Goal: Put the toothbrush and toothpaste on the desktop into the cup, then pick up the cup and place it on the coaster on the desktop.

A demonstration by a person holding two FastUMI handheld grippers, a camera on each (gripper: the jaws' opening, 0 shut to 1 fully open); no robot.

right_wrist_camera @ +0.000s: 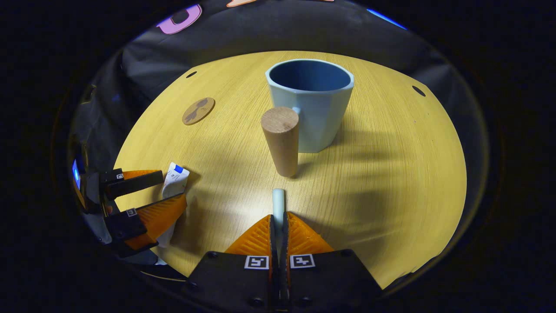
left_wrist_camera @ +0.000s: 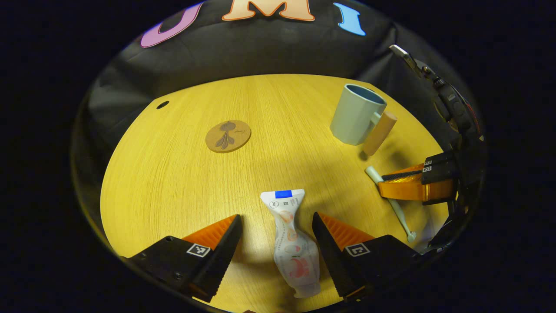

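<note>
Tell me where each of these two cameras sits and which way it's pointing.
Left gripper view: rides the left tongs, looking forward over the wooden table; its own fingers straddle the toothpaste tube, apart.
Right gripper view: rides the right tongs, facing the blue cup and its wooden handle; its own fingers are closed on the toothbrush.
Shared: cup, coaster, toothpaste tube, toothbrush, table, and each other's tongs.

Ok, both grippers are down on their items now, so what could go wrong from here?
The right gripper pinches the toothbrush near one end, so it may swing when lifted. The cup's wooden handle faces that gripper and could get bumped. The left gripper is open around the toothpaste, a soft tube that may slip.
</note>
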